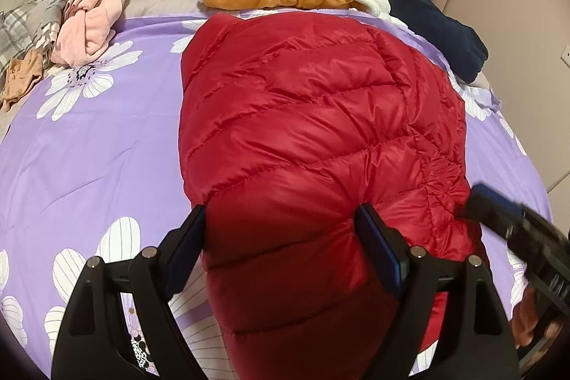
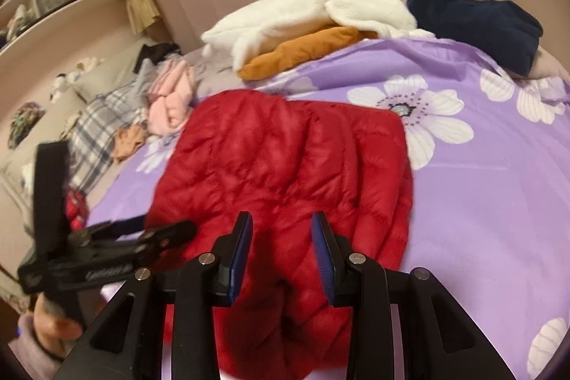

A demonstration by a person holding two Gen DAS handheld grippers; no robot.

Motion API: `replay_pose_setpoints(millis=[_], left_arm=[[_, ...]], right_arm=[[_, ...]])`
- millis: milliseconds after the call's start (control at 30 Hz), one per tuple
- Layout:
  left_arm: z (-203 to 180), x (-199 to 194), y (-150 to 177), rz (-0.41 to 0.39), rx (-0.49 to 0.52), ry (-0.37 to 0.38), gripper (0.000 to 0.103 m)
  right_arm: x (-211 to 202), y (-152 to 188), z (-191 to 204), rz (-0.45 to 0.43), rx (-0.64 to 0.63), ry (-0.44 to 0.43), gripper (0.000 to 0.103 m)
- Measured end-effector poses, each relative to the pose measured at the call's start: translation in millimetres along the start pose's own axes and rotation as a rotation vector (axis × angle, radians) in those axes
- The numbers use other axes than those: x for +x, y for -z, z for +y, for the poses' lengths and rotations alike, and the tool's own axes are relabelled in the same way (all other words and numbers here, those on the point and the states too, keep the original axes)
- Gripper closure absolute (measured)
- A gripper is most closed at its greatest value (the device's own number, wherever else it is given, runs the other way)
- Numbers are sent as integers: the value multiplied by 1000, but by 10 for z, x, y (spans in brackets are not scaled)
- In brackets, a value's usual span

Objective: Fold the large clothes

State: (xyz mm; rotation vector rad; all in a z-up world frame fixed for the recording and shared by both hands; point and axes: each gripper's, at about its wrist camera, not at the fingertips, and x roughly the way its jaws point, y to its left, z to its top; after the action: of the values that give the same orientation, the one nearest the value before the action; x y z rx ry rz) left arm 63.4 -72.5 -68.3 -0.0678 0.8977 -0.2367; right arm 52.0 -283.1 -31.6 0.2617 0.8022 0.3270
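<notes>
Left gripper: jaws standing wide, straddling the near end of the red down jacket, pads not visibly pressing. Right gripper: part-open, hovering over the jacket's near edge, holding nothing. Jacket lying folded on the purple floral bedspread. Risk: slick, puffy shell is springing open or slipping.

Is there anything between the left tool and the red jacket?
Nothing visible. The left tool is open, its fingers on either side of the near end of the red jacket; whether they touch it is unclear.
</notes>
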Motion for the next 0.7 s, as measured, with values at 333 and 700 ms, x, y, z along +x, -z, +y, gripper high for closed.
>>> replay_pose_setpoints(millis=[333,700], left_arm=[[-29,-85,54,4,0,-14,19],[-83,-369,500,35,25,-13,21]], right_arm=[[213,196,-85,64,-5,25,69],[6,266,-82,63,14,18,68]])
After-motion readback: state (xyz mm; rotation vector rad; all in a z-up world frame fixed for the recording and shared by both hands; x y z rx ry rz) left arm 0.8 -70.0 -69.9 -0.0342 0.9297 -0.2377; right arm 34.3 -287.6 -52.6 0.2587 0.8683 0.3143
